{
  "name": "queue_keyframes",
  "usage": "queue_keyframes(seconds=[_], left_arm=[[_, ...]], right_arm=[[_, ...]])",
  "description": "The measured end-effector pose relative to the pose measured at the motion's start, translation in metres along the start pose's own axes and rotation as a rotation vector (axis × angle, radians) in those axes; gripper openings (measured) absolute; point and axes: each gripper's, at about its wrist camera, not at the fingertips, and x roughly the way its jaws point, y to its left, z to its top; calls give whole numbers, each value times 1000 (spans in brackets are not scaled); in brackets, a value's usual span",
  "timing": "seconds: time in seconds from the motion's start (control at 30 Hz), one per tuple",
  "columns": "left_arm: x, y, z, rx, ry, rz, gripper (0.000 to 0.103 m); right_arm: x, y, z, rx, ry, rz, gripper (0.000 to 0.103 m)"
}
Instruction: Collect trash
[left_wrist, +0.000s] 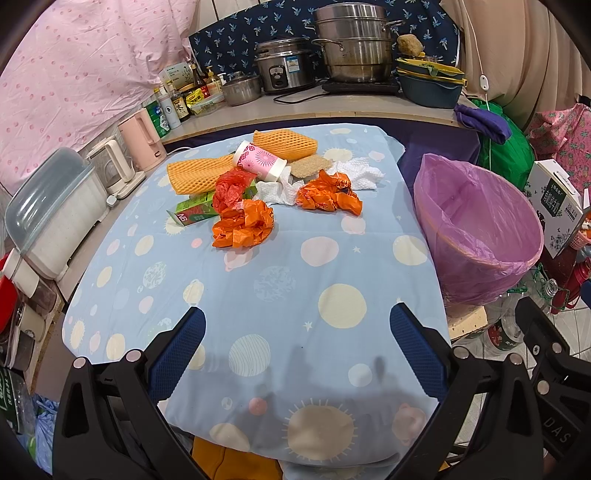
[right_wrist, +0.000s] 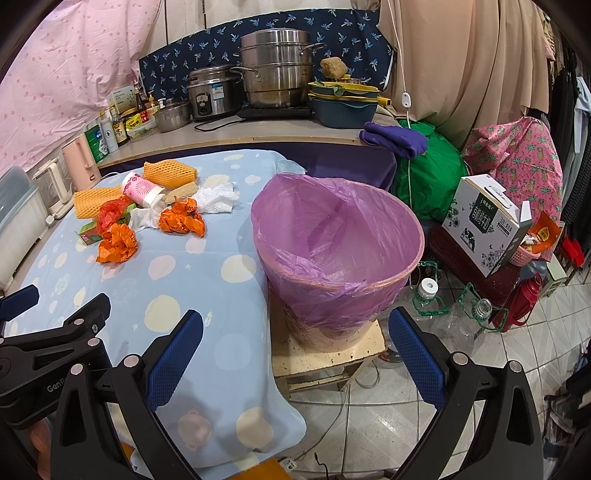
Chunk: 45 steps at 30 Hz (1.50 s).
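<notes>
Left wrist view: the left gripper (left_wrist: 297, 325) hangs wide and empty over the blue dotted cloth (left_wrist: 332, 266); crumpled orange plastic wrappers (left_wrist: 243, 223) sit tangled, so one grab may drag neighbours.

Right wrist view: the right gripper (right_wrist: 295, 328), also wide and empty, faces the purple-lined bin (right_wrist: 338, 240) on its small stand; a nudge could tip it.

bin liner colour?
Translucent purple bin liner, nothing visible inside; it shows best in the right wrist view.

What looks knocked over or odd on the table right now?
The pink paper cup lies tipped on its side among the crumpled wrappers and tissues. The purple-lined bin holds nothing visible yet.
</notes>
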Motion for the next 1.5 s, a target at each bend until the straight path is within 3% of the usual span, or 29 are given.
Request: queue_keyframes(seconds=[1.5], left_arm=[[-1, -2, 4, -7, 6, -3, 95]], right_arm=[[3, 0, 3, 2, 4, 3, 96]])
